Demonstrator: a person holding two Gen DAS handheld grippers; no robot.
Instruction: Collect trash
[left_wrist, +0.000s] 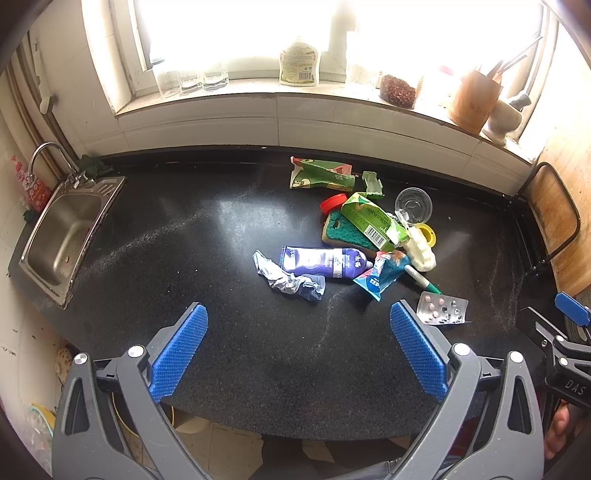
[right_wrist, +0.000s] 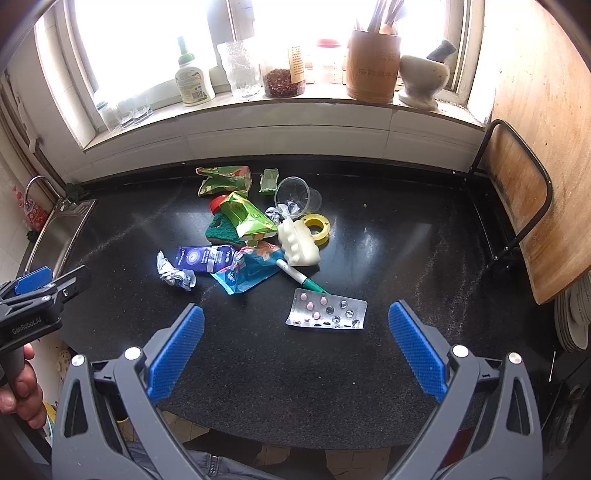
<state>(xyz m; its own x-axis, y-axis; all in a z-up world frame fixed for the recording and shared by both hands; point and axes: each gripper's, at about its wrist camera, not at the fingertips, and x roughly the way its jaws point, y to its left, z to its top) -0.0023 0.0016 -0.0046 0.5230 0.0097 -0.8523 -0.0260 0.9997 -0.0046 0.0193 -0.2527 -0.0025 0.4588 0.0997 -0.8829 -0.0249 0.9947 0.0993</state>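
A heap of trash lies on the black counter (left_wrist: 184, 236): a crumpled foil wrapper (left_wrist: 288, 279), a purple tube (left_wrist: 325, 261), a blue snack bag (left_wrist: 384, 273), a green carton (left_wrist: 373, 219) on a green sponge (left_wrist: 345, 232), a pill blister (left_wrist: 441, 308), a clear cup (left_wrist: 413, 203) and a yellow tape roll (right_wrist: 317, 225). My left gripper (left_wrist: 299, 317) hovers open just short of the foil wrapper, with nothing held. My right gripper (right_wrist: 295, 317) is open too, and the pill blister (right_wrist: 327, 313) lies flat between its fingertips.
A steel sink (left_wrist: 66, 229) sits at the counter's left end. A wooden board in a metal rack (right_wrist: 524, 192) stands at the right. The windowsill holds a bottle (left_wrist: 298, 62), glasses, a spice jar (right_wrist: 284, 79), a bamboo utensil holder (right_wrist: 373, 66) and a mortar (right_wrist: 424, 79).
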